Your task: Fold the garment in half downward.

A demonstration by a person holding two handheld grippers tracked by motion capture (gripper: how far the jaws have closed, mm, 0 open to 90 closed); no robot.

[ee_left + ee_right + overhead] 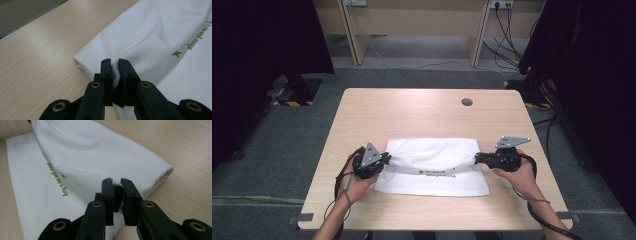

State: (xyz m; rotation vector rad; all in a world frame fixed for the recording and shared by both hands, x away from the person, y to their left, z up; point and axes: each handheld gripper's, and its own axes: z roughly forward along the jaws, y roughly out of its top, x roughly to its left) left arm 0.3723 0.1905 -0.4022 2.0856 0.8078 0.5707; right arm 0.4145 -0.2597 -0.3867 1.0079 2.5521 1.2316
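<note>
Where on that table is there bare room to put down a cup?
The far half of the table is bare wood between the white cloth and the far edge, apart from a small round grommet. A narrow strip along the near edge is also free. The middle is crowded: the left tool and right tool each pinch an end of the cloth.

Lab: black curtains (267,35), floor cables (507,45)

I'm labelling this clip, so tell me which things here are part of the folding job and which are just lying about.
In the job:
- white cloth with green lettering
- left gripper, shut on the cloth's left edge
- right gripper, shut on its right edge
- table under the cloth

Just about:
- round grommet in the tabletop
- cables on the floor behind
</note>
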